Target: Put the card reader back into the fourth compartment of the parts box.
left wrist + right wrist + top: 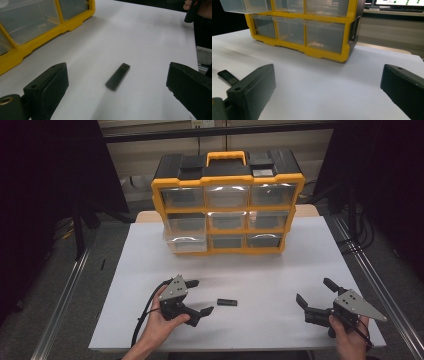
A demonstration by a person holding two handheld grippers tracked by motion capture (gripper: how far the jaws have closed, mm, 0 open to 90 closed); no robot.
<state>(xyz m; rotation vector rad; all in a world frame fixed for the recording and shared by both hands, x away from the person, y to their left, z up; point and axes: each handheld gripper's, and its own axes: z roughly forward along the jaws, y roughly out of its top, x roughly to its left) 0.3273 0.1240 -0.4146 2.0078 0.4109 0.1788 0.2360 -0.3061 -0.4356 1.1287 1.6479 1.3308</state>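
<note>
A small flat black bar (226, 302) lies on the white table top (280, 270), between my two grippers and nearer the left one. My left gripper (200, 297) is open and points right at the bar, a short way from it. In the left gripper view the bar (118, 76) lies on the table ahead, centred between the wide-apart jaws of the left gripper (117, 68), untouched. My right gripper (314, 291) is open at the front right and holds nothing. In the right gripper view, the right gripper (328, 72) has its jaws apart, with the bar (228, 77) far to the left.
A yellow and black drawer organizer (227, 182) with clear drawers stands at the back centre. Its middle-left drawer (186, 240) is pulled out a little. The table's front edge runs just below both hands. A cable (142, 317) trails from the left gripper.
</note>
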